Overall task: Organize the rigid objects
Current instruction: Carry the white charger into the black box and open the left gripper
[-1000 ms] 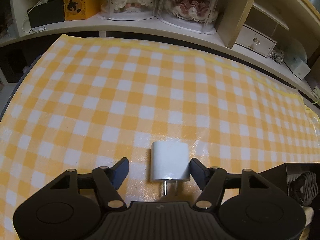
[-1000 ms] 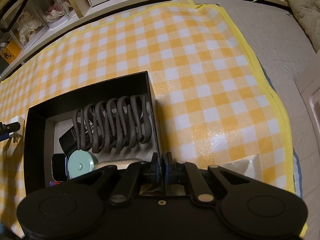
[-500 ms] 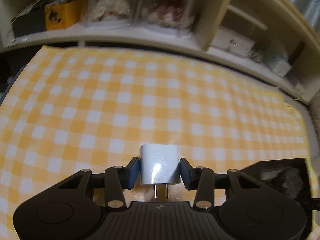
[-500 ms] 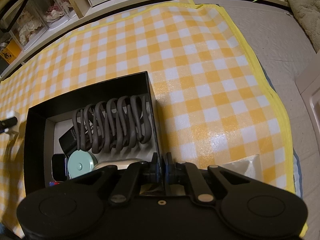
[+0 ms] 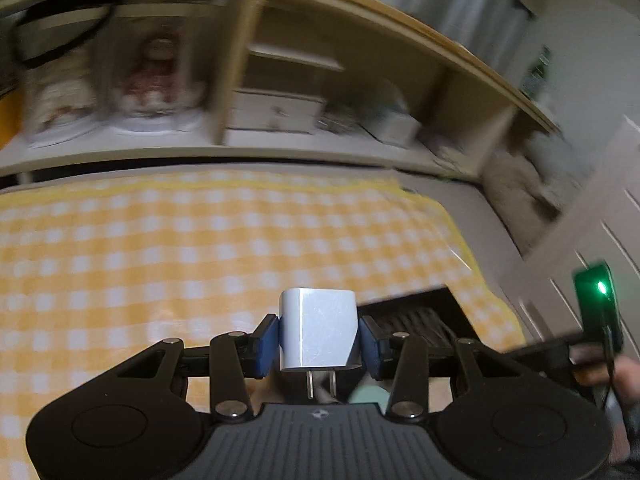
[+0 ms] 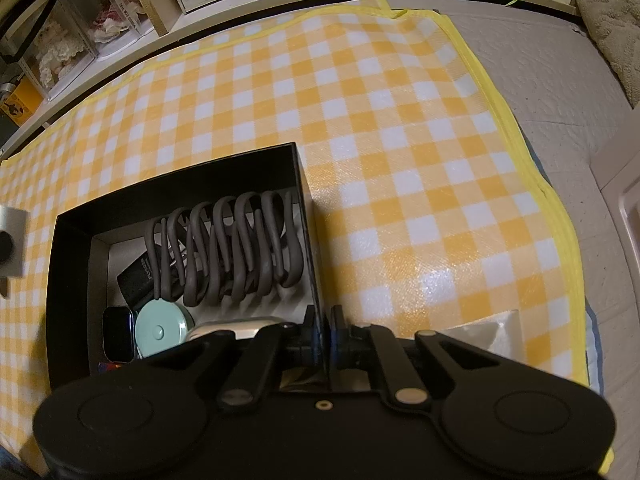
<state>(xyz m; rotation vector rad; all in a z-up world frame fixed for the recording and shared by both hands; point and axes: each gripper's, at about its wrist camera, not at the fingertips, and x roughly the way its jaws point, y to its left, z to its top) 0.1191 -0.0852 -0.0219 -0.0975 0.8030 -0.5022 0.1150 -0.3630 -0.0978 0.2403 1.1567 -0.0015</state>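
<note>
Left wrist view: left gripper (image 5: 319, 340) clamped on white charger plug (image 5: 318, 334), blue pads (image 5: 267, 338) pressed flat against both sides, two metal prongs pointing back toward the camera. Plug lifted clear of the yellow checked mat (image 5: 160, 248), nothing beneath it in contact. Black box (image 5: 416, 314) just behind and to the right of the plug, only a corner and some dark coiled contents visible past the right finger. Background shelving (image 5: 280, 120) beyond the far edge of the mat, heavily blurred. At far right of the box, a black device with a green light (image 5: 598, 308), with part of a hand (image 5: 628, 376) below it at the frame edge. Right wrist view: right gripper (image 6: 324, 336) fully clenched on the near right wall of the black box (image 6: 308, 220), one finger inside the wall and one outside. Inside the box: coiled grey cable (image 6: 232, 244) along the far right portion, black adapter (image 6: 138, 284) left of the cable, round mint-green item (image 6: 160, 332) nearer the camera than the adapter, a dark-screened smartwatch (image 6: 117, 334) left of that, a pale object (image 6: 236, 326) partly hidden under the gripper linkage. Charger plug (image 6: 12, 240) visible at the left frame edge, outside and left of the box, held off the mat (image 6: 400, 140). Box resting on the mat, toward its near left part.
</note>
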